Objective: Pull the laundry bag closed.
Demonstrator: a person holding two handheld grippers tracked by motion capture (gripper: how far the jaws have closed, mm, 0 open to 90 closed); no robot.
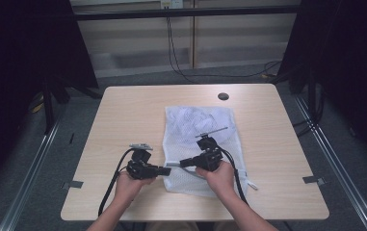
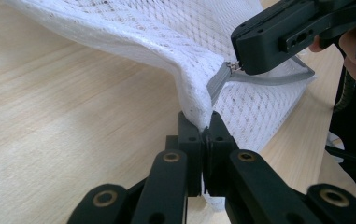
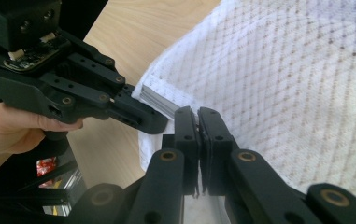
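Note:
A white mesh laundry bag (image 1: 200, 120) lies flat on the light wooden table (image 1: 123, 110). Both grippers meet at its near left corner. My left gripper (image 1: 168, 170) is shut on the bag's white mesh edge (image 2: 192, 100), with the fabric pinched between the left gripper's (image 2: 203, 123) pads. The grey zipper (image 2: 217, 84) starts just above that grip. My right gripper (image 2: 241, 65) comes in from the right, shut on the small metal zipper pull (image 2: 234, 66). In the right gripper view its own jaws (image 3: 198, 114) stand together against the bag (image 3: 283, 70), close beside the left gripper (image 3: 159, 123).
A round black cable hole (image 1: 223, 96) sits in the table near the far edge. Bare wood surrounds the bag to the left and right. Cables (image 1: 176, 62) hang and run across the floor behind the table. Dark curtains flank both sides.

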